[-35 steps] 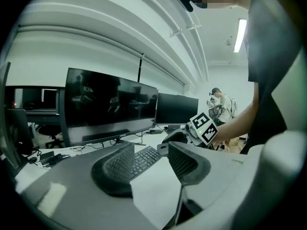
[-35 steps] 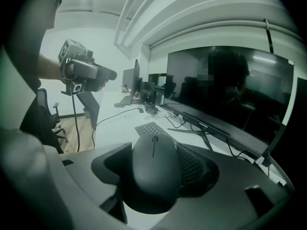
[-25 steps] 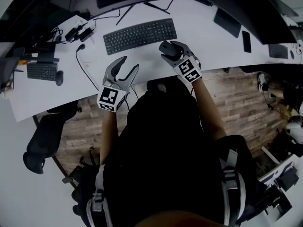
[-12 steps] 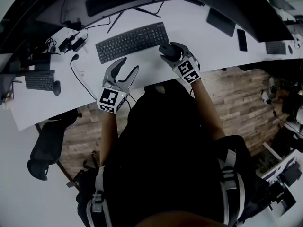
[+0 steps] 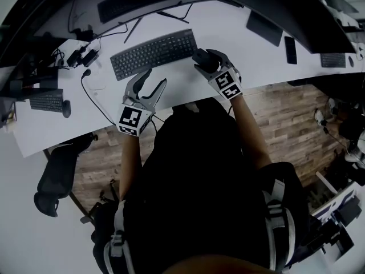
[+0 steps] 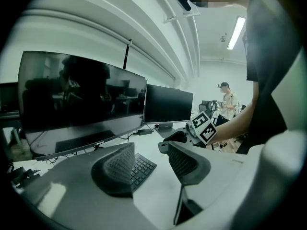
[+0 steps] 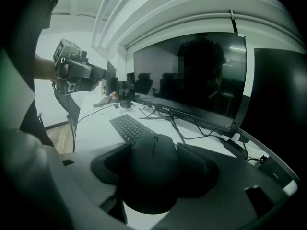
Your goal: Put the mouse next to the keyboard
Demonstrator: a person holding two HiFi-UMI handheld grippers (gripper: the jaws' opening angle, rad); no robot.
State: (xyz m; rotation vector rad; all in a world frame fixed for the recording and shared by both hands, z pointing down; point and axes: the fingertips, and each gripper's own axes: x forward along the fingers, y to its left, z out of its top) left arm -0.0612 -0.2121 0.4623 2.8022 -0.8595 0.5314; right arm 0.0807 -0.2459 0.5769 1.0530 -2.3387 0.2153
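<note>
Head view first: a person leans over the white counter (image 5: 245,39) with a hand-held gripper in each hand. A black keyboard (image 5: 153,53) lies slantwise on it.

The right hand-held gripper (image 5: 206,63) sits just off the keyboard's right end. It is clamped on the black mouse (image 5: 203,57). In the right gripper view, a ribbed pad presses on each flank of the mouse and its scroll wheel faces up between them. From there the keyboard lies ahead of the mouse and to the left. So the mouse is just beside the keyboard's right end, held in the jaws — I cannot tell whether its underside touches the counter.

The left hand-held gripper (image 5: 156,77) is at the keyboard's near edge, on the person's side, close to the front lip of the counter. Its jaws stand apart with nothing between them. Its own view shows only bare counter and a corner of the keyboard through the gap.

Behind the keyboard stands a wide dark monitor (image 7: 192,75) — cables trail from under it toward the keyboard's far side.
</note>
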